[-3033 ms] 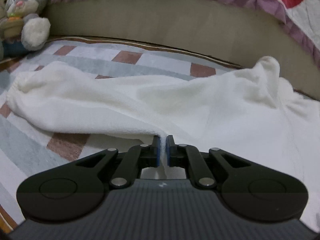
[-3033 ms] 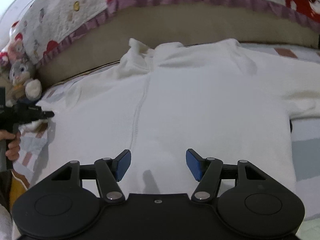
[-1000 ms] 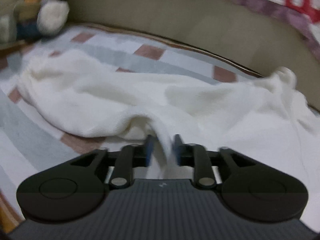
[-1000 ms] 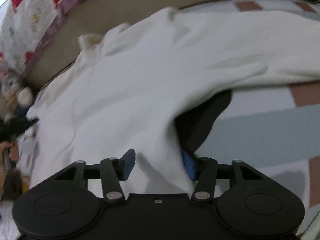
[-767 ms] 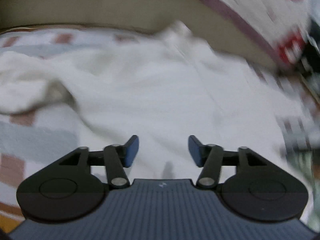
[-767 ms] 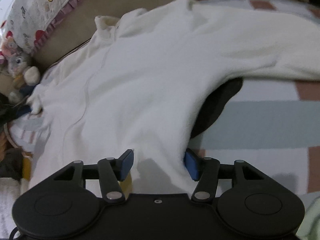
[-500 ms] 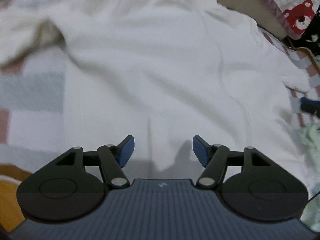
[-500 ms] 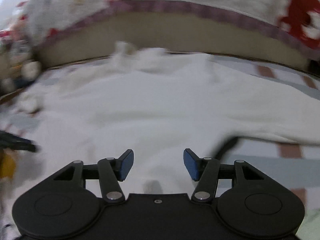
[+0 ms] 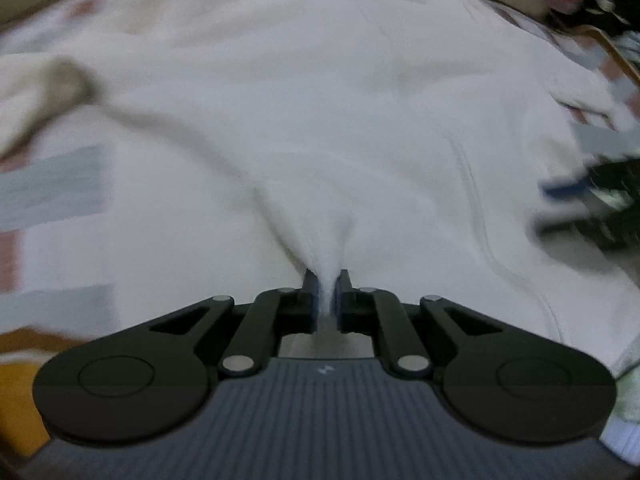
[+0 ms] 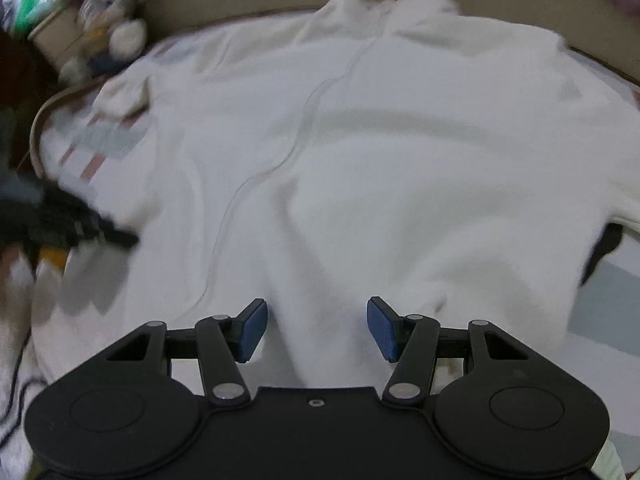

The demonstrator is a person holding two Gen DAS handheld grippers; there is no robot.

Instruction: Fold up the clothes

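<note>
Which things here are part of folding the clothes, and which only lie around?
For the job:
- white garment
- left gripper, shut on its hem
- right gripper, open above it

Lying about:
- plush toy
- checked bed cover

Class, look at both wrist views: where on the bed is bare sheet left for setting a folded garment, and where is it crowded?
Bare checked sheet shows left of the white garment, and a smaller patch lies at its right edge. The middle is all garment, pinched by the left tool. The corner by the plush toy is cluttered.
</note>
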